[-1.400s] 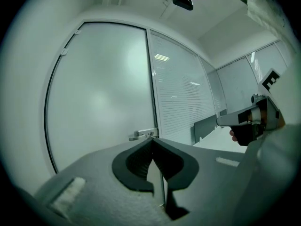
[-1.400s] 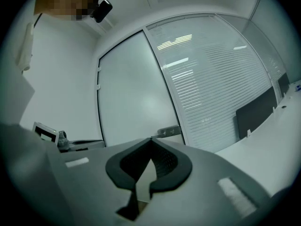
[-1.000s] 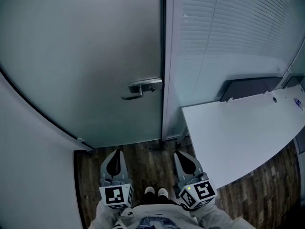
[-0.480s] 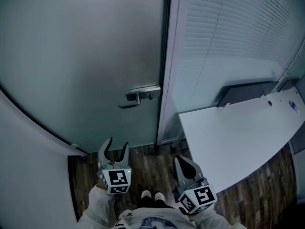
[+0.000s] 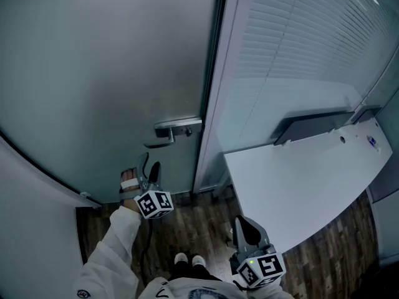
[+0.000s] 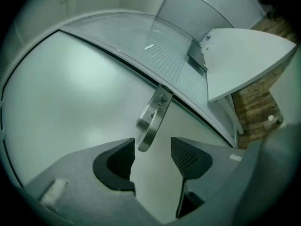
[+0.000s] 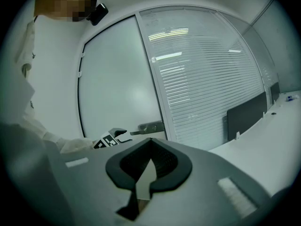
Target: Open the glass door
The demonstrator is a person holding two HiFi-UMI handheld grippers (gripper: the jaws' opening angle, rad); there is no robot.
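Jaws of the left gripper (image 6: 153, 147) stand wide, nothing gripped.
Just ahead sits the door handle (image 6: 151, 121), at the glass door's (image 6: 61, 102) latch edge (right gripper's (image 7: 149, 166) jaws closed, empty).

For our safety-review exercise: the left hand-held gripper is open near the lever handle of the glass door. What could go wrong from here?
1. The left hand-held gripper is open with the lever handle just ahead of it, its free end near one pad rather than centred. Closing now might pinch only the tip and slip off.
2. The person's shoes are close to the glass door. If it swings inward, it may hit them.
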